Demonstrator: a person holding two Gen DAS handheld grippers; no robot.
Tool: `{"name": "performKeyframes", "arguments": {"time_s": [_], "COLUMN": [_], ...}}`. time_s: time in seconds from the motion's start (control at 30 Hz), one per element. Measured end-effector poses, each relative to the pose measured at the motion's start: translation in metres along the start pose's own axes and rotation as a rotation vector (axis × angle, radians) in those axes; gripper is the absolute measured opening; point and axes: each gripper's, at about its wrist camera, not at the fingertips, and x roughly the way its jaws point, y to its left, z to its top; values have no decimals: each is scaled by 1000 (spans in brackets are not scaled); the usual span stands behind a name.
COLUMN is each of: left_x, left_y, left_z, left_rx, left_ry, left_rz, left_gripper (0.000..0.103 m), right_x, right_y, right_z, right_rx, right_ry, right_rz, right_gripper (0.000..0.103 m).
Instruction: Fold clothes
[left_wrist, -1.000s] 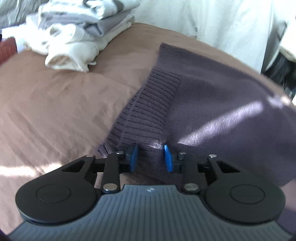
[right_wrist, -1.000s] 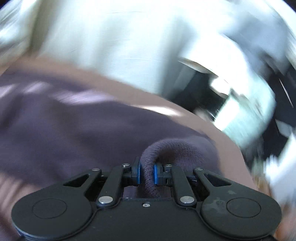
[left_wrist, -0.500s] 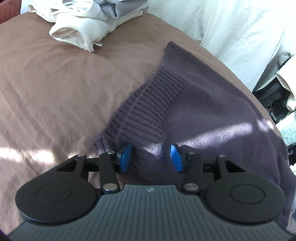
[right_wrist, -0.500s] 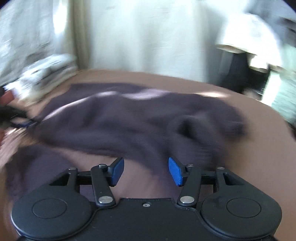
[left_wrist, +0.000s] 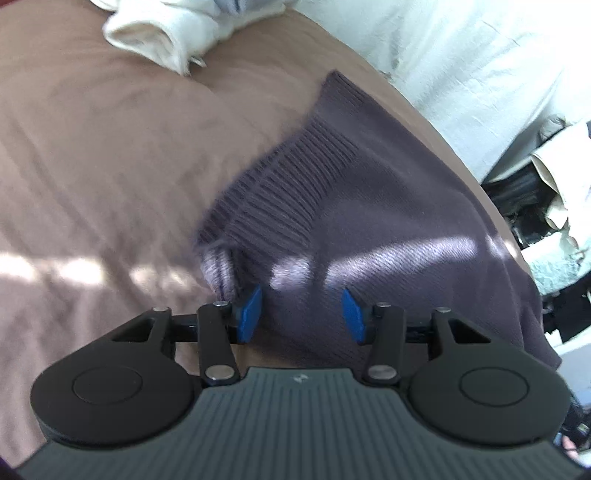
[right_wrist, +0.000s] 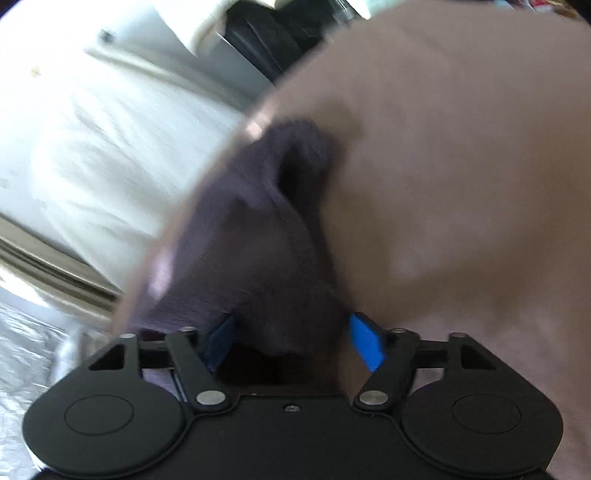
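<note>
1. Left wrist view: the brown bed cover (left_wrist: 110, 177) fills the left side; a white folded garment (left_wrist: 159, 40) lies at 11 o'clock.
2. The purple sweater (left_wrist: 388, 206) lies flat on the bed from centre toward 3 o'clock, ribbed hem (left_wrist: 295, 184) toward 10 o'clock.
3. The left tongs (left_wrist: 301, 314) have just been opening; the blue pads stand spread over the sweater edge, not pressing it.
4. Right wrist view (blurred): a bunched sweater part (right_wrist: 266, 221) lies at centre, bed cover at 3 o'clock.
5. The right tongs (right_wrist: 295, 341) have just been opening; spread, cloth between the pads, unpinched.
</note>
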Motion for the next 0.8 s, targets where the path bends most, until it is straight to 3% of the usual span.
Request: {"name": "performKeyframes", "arguments": {"time_s": [0.03,0.07,0.1,0.13,0.17,0.23,0.27,0.37,0.43,0.47,0.53,0.57,0.63,0.7,0.77,0.8], "left_x": [9,14,18,17,16,11,1,-41,-65,-70,-59,-47,-28,-15,-14,-16], "left_y": [1,0,-3,-8,-16,-28,-29,-22,-17,-15,-16,-15,-11,-8,-12,-15], "left_z": [1,3,5,6,4,0,0,6,9,9,5,2,-2,-4,-5,-4], "left_rx": [25,40,49,67,113,202,195,104,84,89,125,143,132,120,131,141], "left_ry": [3,5,3,-15,-28,-50,-61,-102,-130,-137,-112,-82,-26,10,6,2], "left_rz": [-46,-63,-63,-45,-14,51,27,-116,-175,-164,-46,18,72,104,111,112], "left_gripper": [77,80,72,56,8,3,3,3,3,3,3,3,4,4,4,4], "right_x": [9,15,16,16,16,6,-6,-55,-83,-93,-96,-87,-67,-62,-71,-79], "right_y": [4,10,18,28,38,63,74,91,82,73,52,37,5,-18,-31,-36], "right_z": [-5,-8,-11,-12,-12,-9,-7,16,38,46,55,57,59,53,39,31], "right_rx": [-27,-53,-84,-127,-176,-289,-343,-474,-474,-447,-439,-455,-461,-404,-299,-247], "right_ry": [1,-14,-51,-85,-111,-201,-280,-545,-610,-607,-566,-497,-348,-293,-340,-361], "right_rz": [-45,-76,-94,-103,-108,-188,-242,-491,-601,-625,-706,-742,-773,-761,-777,-767], "right_gripper": [77,78,76,51,19,18,17,15,14,14,14,17,22,27,56,63]}}
